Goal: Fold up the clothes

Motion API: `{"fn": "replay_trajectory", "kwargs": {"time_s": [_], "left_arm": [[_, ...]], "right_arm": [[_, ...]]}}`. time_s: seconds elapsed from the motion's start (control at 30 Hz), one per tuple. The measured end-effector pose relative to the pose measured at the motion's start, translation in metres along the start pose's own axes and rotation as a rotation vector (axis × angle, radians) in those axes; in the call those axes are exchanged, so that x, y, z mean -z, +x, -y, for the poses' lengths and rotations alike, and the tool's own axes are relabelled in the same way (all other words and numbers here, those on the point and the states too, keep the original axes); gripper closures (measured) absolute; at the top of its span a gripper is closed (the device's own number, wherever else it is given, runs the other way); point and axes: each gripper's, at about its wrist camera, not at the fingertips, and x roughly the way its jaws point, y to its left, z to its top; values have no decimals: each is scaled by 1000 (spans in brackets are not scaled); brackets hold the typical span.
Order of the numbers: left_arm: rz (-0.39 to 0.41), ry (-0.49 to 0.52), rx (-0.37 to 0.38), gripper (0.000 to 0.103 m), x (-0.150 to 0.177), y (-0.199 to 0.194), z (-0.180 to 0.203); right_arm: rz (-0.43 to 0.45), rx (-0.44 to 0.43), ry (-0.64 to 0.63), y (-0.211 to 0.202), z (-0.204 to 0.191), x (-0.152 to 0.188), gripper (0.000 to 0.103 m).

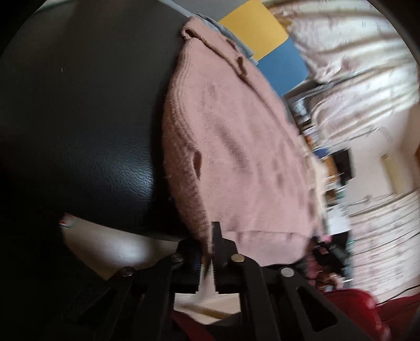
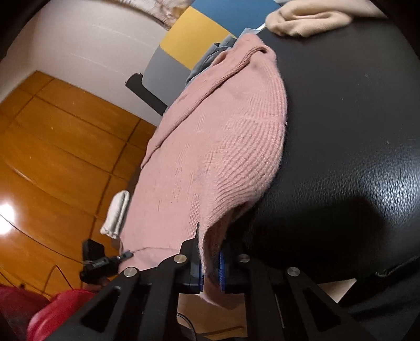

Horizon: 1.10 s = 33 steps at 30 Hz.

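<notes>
In the left wrist view the left gripper [image 1: 213, 251] is pinched on the near hem corner of the pink knitted sweater [image 1: 236, 147], which runs away from the claw toward 12 o'clock across the black padded surface [image 1: 78, 118]; its collar end lies far off at about 11. The picture is smeared, so the grip depth is probably shallow, though I cannot be sure. In the right wrist view the right gripper [image 2: 210, 265] is clamped on the other hem corner, cloth bunched between its blue pads. From here the sweater [image 2: 210, 147] stretches toward 1 o'clock. A beige garment [image 2: 309, 18] lies beyond. Both claws sit equally near, at one short end, so the long axis points straight away from them.
</notes>
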Motion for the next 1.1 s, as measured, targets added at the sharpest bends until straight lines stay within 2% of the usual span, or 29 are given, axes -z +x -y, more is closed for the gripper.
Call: {"fn": "replay_trajectory", "kwargs": {"time_s": [0.27,0.47,0.63,0.8,0.9,1.1], "left_arm": [[102,19,218,100,0,-24,15],[214,37,338,100,-4,-53,27],[241,13,364,100,11,-74,24],[274,-74,441,100,29,-92,18],[299,-54,484,100,18,-101,28],[347,24,542,100,-13,-110,47]], "right_arm": [[50,-128,-19,-21,-24,-10,95],[99,-232,-5,-31,-45,-19,95],[89,-283,-5,-47,-54,-9,95],[62,-336,116,-63,-46,20,95],[83,-371,122,-74,-52,19,95],[148,-442,76,-87,-71,-15,95]]}}
